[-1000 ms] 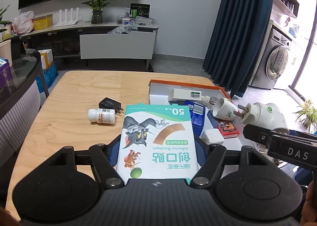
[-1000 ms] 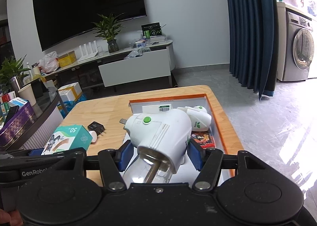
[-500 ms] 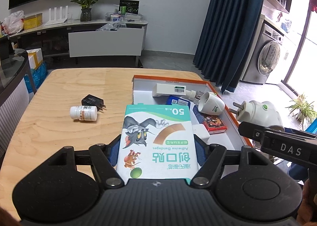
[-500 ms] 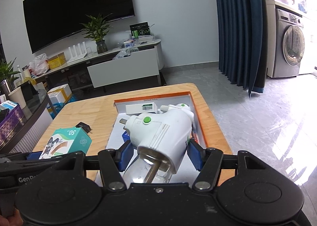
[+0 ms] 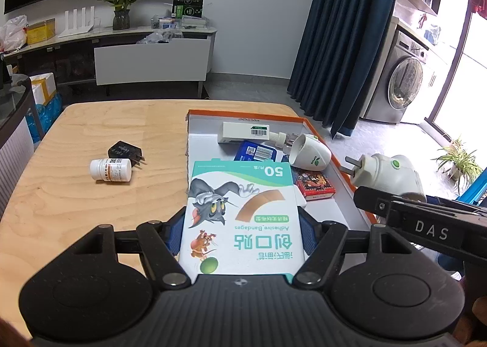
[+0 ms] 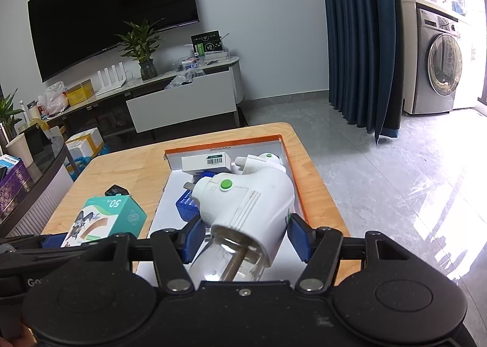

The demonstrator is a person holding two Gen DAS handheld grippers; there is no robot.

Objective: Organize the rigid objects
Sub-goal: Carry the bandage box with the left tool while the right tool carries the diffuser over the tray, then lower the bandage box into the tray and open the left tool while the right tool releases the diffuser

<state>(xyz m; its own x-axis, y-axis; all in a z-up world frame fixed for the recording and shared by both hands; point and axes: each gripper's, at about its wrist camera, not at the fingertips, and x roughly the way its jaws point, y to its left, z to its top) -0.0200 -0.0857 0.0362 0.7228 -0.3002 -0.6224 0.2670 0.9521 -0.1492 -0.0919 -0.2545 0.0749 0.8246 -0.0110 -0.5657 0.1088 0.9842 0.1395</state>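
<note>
My left gripper (image 5: 240, 233) is shut on a teal and white adhesive bandage box (image 5: 242, 213), held above the table's near side by the orange-rimmed tray (image 5: 243, 114). My right gripper (image 6: 243, 237) is shut on a white plug-in mosquito repeller (image 6: 249, 207) with a clear bottle, held above the tray (image 6: 292, 170). The repeller also shows in the left wrist view (image 5: 386, 175), right of the tray. The bandage box shows in the right wrist view (image 6: 103, 220).
The tray holds a white box (image 5: 245, 132), a blue box (image 5: 255, 152), a second white repeller (image 5: 309, 152) and a red card pack (image 5: 315, 184). A white pill bottle (image 5: 111, 169) and a black charger (image 5: 124, 150) lie on the wooden table (image 5: 91, 195).
Both grippers have pulled back and risen a little with their loads; the table and tray look farther off. Both grips are unchanged.
</note>
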